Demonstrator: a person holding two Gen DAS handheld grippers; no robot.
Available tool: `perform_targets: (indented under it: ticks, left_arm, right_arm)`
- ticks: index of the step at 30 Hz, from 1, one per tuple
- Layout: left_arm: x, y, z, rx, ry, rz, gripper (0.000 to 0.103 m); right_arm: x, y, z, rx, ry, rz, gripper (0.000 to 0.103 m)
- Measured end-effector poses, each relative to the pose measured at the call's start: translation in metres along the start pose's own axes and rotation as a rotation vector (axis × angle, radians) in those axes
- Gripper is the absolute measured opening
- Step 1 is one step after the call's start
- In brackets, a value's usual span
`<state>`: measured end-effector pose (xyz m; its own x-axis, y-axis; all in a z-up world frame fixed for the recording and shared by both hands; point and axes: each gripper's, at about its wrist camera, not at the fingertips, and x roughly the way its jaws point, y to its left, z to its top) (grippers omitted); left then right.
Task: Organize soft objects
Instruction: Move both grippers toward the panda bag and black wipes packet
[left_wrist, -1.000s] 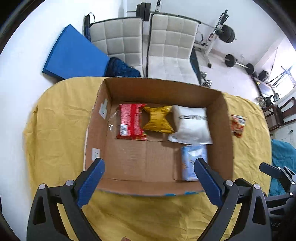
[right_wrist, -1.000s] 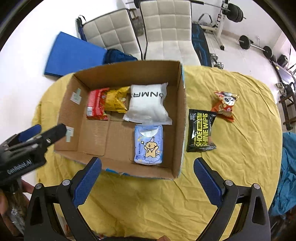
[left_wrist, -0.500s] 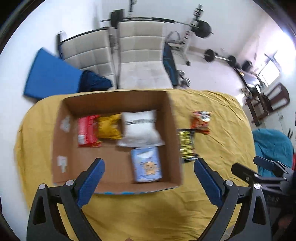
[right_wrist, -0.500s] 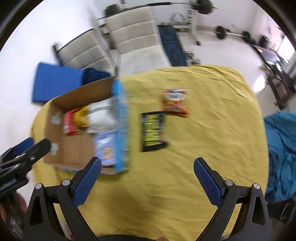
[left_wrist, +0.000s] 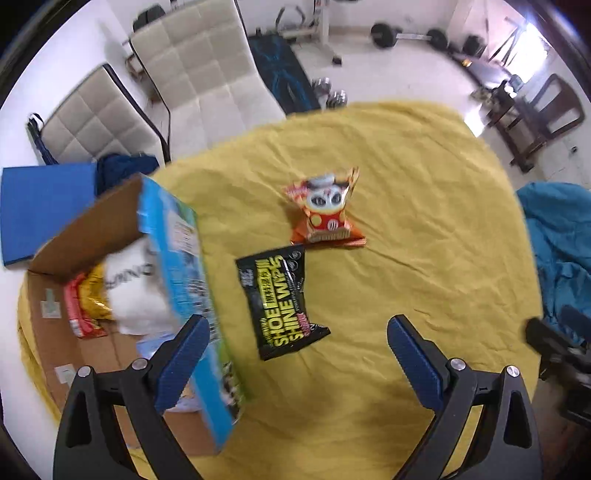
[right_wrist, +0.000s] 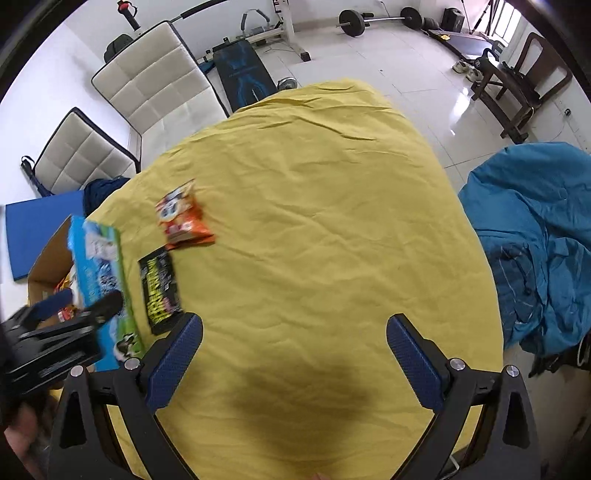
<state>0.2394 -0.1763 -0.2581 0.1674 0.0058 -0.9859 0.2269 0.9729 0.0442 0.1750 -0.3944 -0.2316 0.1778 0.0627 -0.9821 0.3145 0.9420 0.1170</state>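
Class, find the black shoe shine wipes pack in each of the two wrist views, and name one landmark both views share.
Left wrist view: the shoe shine wipes pack lies on the yellow cloth, centre-left, just right of the box.
Right wrist view: the pack sits at the left, beside the left fingertip.
Shared landmark: the orange snack bag, just beyond the pack.

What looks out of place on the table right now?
Two packs lie outside the cardboard box on the yellow cloth: the black shoe shine wipes and the orange snack bag, touching at one corner. Nothing looks spilled or torn.
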Motion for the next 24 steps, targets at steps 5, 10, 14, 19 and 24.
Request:
perform_targets:
  ticks: [5, 10, 14, 19, 24]
  left_arm:
    - [0.064, 0.011, 0.006, -0.088, 0.127, 0.012, 0.088]
    - [0.086, 0.013, 0.006, -0.131, 0.129, 0.099, 0.089]
    - [0.091, 0.009, 0.012, -0.170, 0.126, 0.165, 0.088]
    - [0.093, 0.023, 0.018, -0.270, 0.136, 0.170, 0.089]
    - [0.096, 0.027, 0.020, -0.285, 0.135, 0.176, 0.089]
  right_arm:
    - [0.020, -0.005, 0.028, -0.012, 0.037, 0.082, 0.101]
    - [0.057, 0.032, 0.069, -0.056, 0.092, 0.199, 0.101]
    - [0.100, 0.069, 0.092, -0.055, 0.194, 0.308, 0.101]
    - [0.140, 0.084, 0.114, 0.029, 0.254, 0.472, 0.099]
    - [0.165, 0.092, 0.124, 0.053, 0.291, 0.490, 0.088]
